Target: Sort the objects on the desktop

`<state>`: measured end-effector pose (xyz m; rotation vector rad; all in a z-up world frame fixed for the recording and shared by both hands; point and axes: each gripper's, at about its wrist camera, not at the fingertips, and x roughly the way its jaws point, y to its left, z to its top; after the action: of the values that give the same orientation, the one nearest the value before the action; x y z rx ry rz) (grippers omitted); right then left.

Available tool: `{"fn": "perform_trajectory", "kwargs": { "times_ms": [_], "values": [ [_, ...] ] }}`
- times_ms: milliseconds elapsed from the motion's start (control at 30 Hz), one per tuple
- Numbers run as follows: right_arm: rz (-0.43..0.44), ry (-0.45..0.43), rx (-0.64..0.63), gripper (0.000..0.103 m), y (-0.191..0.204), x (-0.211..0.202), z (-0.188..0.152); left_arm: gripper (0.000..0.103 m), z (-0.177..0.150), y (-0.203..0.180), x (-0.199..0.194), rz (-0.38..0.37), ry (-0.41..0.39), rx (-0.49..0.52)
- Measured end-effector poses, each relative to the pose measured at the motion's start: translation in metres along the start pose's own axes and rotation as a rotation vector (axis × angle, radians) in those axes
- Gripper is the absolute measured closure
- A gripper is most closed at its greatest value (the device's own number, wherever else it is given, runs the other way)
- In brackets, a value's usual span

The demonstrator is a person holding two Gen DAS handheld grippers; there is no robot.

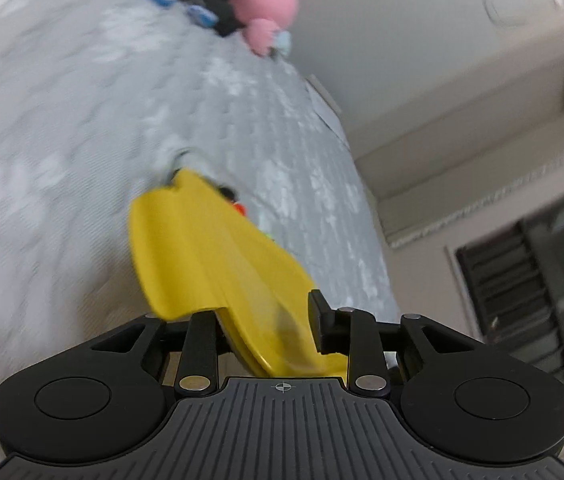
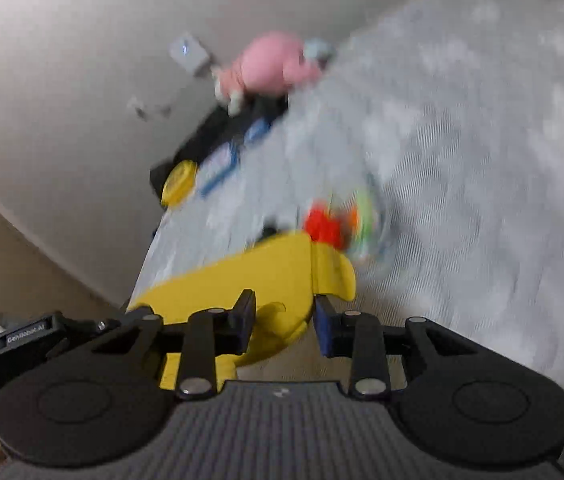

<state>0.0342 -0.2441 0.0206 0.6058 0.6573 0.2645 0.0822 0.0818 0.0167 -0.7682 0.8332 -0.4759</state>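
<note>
Left gripper point(image 1: 266, 322): jaws clamped on yellow plastic tray point(image 1: 210, 256), which extends ahead of them. Right gripper point(image 2: 284, 318): jaws straddle the same tray's edge; contact unclear. Beyond: grey quilted surface point(image 1: 62, 120), pink plush toy point(image 2: 270, 66).

Left gripper point(image 1: 266, 320) was tilted downward and rolled to one side, its black fingers point(image 1: 324, 322) drawn close on a yellow plastic piece point(image 1: 218, 256) that ran out ahead between them. Right gripper point(image 2: 284, 320) was also angled down and rolled, its jaws partly apart; whether its pads point(image 2: 244, 320) pressed the same yellow piece, the blur left unclear. No hand or sleeve was clearly visible.
</note>
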Motion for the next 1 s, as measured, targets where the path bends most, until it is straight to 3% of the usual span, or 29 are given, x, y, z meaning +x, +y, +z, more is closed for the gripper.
{"fn": "perform_trajectory", "kwargs": {
  "times_ms": [133,267,467,533,633,767,833,900,1000],
  "values": [
    [-0.029,-0.089,-0.049,0.069,-0.017,0.029,0.033,0.074,0.023,-0.023,0.051,0.048,-0.043,0.18],
    [-0.048,-0.085,-0.024,0.069,-0.043,0.06,0.053,0.072,0.034,-0.021,0.09,0.077,-0.047,0.228],
    [-0.046,0.008,-0.021,0.069,-0.061,0.102,0.04,0.067,0.04,0.022,0.105,0.111,0.014,0.118],
    [-0.04,0.015,-0.031,0.068,-0.059,0.106,0.032,0.068,0.048,0.033,0.103,0.08,0.049,0.066],
    [-0.042,-0.002,-0.108,0.066,-0.049,0.107,0.03,0.06,0.057,0.043,0.102,0.026,0.072,0.006],
    [-0.046,-0.02,-0.109,0.063,-0.05,0.106,0.027,0.055,0.061,0.056,0.102,-0.046,0.096,-0.076],
    [-0.046,-0.026,-0.13,0.061,-0.044,0.105,0.028,0.042,0.062,0.059,0.099,-0.076,0.102,-0.093],
    [-0.082,-0.044,-0.161,0.056,-0.04,0.103,0.026,0.006,0.065,0.065,0.102,-0.164,0.115,-0.145],
    [-0.151,-0.09,-0.188,0.055,-0.04,0.101,0.027,0.005,0.068,0.079,0.103,-0.276,0.116,-0.262]
  ]
}}
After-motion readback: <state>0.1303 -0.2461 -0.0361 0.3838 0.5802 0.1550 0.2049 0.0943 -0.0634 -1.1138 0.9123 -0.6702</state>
